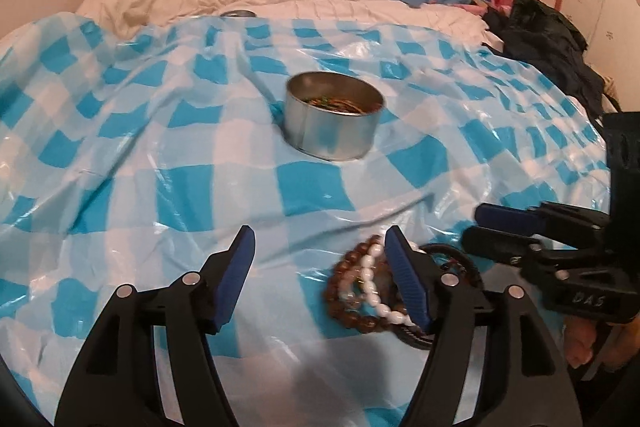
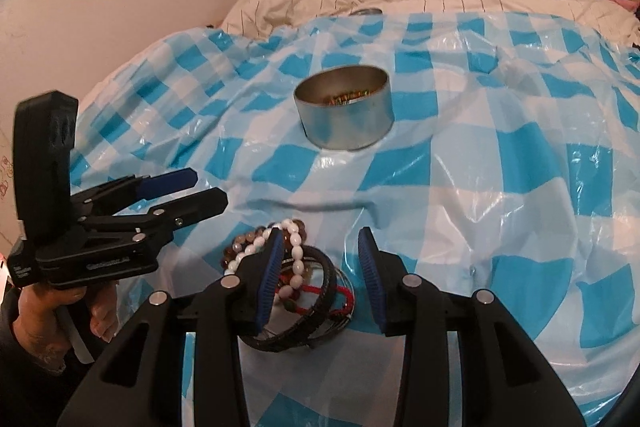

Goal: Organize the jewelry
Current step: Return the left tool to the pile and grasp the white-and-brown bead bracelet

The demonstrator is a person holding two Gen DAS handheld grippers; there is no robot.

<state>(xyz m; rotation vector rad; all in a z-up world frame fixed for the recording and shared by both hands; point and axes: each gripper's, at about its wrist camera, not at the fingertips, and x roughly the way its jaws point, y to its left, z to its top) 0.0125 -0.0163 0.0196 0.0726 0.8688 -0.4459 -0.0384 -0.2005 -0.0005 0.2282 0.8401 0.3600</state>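
Over on the left, the left gripper hangs low over the blue-and-white checked plastic sheet spread on the bed, its jaws spread wide with nothing pinched between them; its right finger sits right at the edge of the pile of bracelets, brown beads and white beads tangled together, but I can't tell whether it is actually touching them. Moving to the middle, the round metal tin stands open farther up the sheet, well apart from the pile, and there are already some colourful pieces lying in its bottom, so I'd judge part of the sorting is done. Farther back, just past the sheet's far edge, a small round metal thing that may be the lid rests on the white duvet. Now to the right: the right gripper is down over the same pile, jaws partly apart and not clamped, with a black bangle, a red cord and some of the white beads lying between and under its fingers. Nothing is lifted yet, folks. What's left, by my reckoning, is this whole remaining heap: pinch a bracelet, carry it up to the tin, drop it in, repeat, and probably close the tin after that.
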